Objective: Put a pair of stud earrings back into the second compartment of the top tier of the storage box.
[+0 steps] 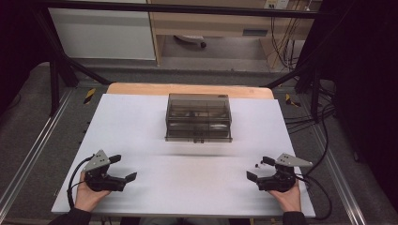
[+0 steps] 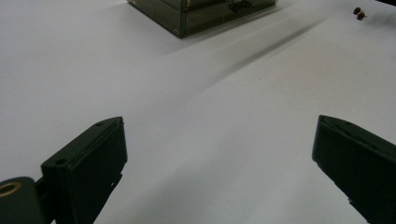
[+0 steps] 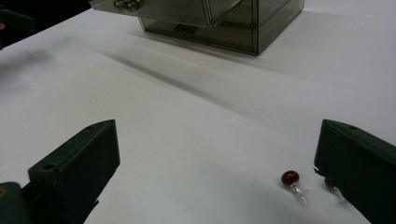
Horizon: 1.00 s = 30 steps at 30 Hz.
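Observation:
A smoky see-through drawer box (image 1: 198,117) stands shut in the middle of the white sheet. Two small earrings with dark red beads (image 1: 257,165) lie near the front right. My right gripper (image 1: 259,168) rests on the sheet around them, jaws wide open and touching nothing. In the right gripper view one red bead earring (image 3: 290,178) lies just inside the right jaw, and a second one (image 3: 329,183) is partly hidden behind it. My left gripper (image 1: 123,168) rests open at the front left, with bare sheet between its jaws (image 2: 219,126). From there the earrings (image 2: 358,12) lie far off.
The white sheet (image 1: 141,122) covers a wooden table whose far edge (image 1: 187,89) shows beyond it. A black frame and cables (image 1: 305,117) run along the right side. The box (image 3: 210,18) has small drawer knobs on its front.

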### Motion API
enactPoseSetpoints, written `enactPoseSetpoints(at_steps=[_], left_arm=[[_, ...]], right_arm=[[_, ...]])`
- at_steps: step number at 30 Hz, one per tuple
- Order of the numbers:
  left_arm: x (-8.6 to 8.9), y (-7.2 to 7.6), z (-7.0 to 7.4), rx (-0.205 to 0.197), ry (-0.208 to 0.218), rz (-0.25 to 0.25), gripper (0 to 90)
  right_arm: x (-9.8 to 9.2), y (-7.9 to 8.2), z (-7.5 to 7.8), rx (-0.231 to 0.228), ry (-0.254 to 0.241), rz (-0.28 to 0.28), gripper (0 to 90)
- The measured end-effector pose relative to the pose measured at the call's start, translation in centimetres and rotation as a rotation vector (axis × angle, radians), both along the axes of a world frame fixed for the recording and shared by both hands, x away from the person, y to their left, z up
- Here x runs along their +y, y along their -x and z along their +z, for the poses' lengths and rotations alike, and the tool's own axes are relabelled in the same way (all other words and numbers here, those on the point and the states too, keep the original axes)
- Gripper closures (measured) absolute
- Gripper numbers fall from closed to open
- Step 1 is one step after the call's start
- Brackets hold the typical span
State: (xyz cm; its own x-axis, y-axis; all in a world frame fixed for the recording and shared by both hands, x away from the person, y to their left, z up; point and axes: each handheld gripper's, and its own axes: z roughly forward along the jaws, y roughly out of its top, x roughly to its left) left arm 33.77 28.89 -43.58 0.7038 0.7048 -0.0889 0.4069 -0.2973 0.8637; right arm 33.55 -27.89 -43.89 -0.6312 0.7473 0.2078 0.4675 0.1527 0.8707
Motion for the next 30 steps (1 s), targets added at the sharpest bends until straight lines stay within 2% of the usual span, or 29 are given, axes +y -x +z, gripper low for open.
enactPoseSetpoints(at_steps=[7,18,21,25,30], left_arm=[[0.0,0.0,0.0,0.001,0.001,0.004,2.8],[0.5,-0.1,0.0,0.000,0.014,0.021,2.8],[0.5,-0.1,-0.1,0.002,0.010,0.021,2.8],[0.5,-0.1,-0.1,0.003,0.012,0.026,2.8],[0.5,-0.1,-0.1,0.005,0.010,0.026,2.9]], right_arm=[[-0.2,0.0,0.2,0.005,0.013,-0.007,0.7],[-1.2,-0.5,0.8,0.020,0.091,-0.069,3.5],[-1.4,-0.7,1.0,0.018,0.121,-0.092,5.9],[-1.6,-1.1,1.0,0.025,0.136,-0.108,8.7],[-2.0,-1.7,0.6,0.038,0.164,-0.149,20.0]])
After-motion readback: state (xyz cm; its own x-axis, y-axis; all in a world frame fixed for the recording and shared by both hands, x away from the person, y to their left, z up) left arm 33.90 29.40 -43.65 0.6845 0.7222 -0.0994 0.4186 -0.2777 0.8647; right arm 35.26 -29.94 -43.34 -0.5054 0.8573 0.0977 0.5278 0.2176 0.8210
